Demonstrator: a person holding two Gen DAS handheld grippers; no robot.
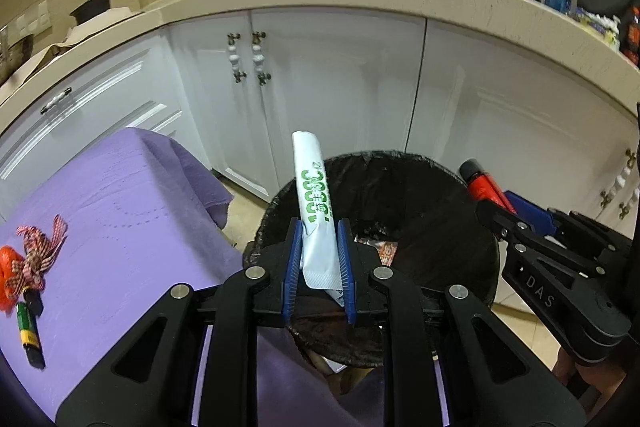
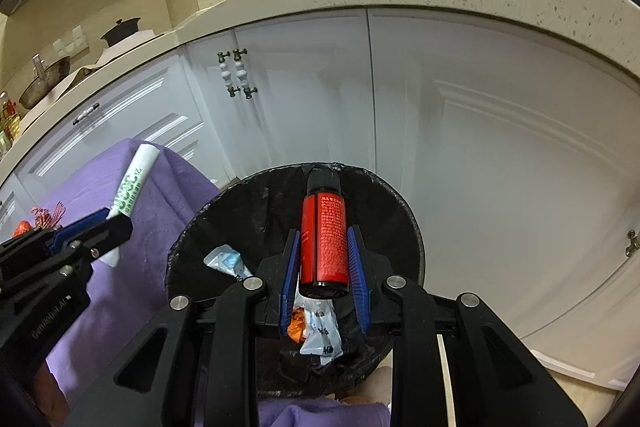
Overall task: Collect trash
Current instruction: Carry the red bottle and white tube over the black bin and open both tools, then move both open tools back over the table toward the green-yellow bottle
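Note:
My left gripper is shut on a white tube with green print, held upright over the near rim of the black-lined trash bin. My right gripper is shut on a red bottle with a black cap, held over the bin. The right gripper and red bottle show at the bin's right side in the left wrist view. The left gripper with the tube shows left of the bin in the right wrist view. Wrappers lie inside the bin.
A purple cloth covers a table left of the bin, with a green-and-yellow lighter, a checked ribbon and an orange item on it. White cabinets under a counter with bottles stand behind.

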